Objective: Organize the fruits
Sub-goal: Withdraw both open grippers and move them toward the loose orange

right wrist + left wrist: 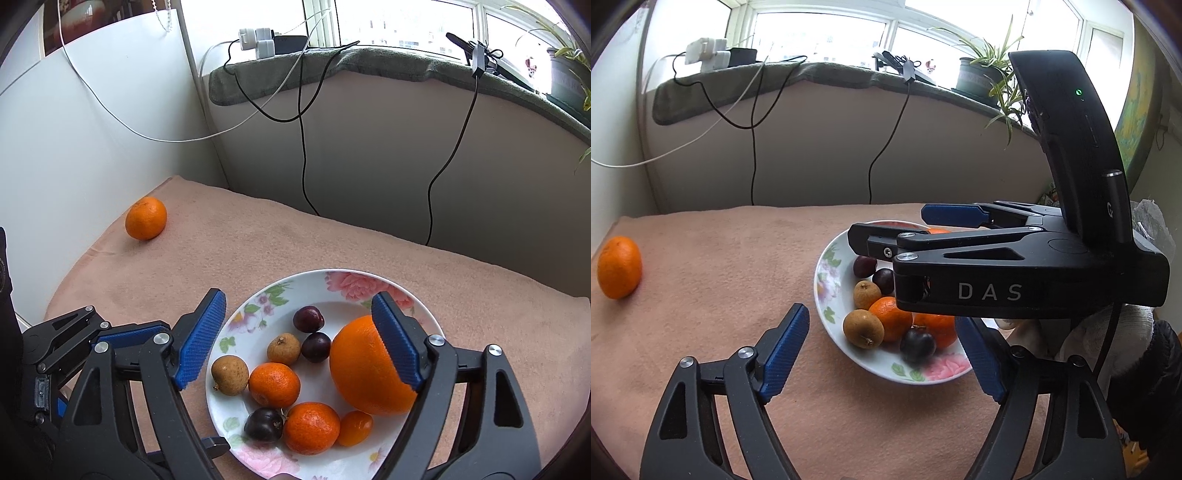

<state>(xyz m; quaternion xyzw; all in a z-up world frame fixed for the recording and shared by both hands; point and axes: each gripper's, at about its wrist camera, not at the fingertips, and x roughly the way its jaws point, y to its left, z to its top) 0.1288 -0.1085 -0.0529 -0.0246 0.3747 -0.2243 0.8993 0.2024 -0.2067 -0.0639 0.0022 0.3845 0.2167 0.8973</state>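
We see a white floral plate (332, 280) on the pink cloth, holding a big orange (360, 369) at its right, two small mandarins (274, 384) side by side, a tiny kumquat (355, 427) touching the nearer mandarin, two brown longans (229, 374), and three dark plums (308, 319), one at the near rim. We see one loose mandarin (146, 218) alone on the cloth, well apart, far left.
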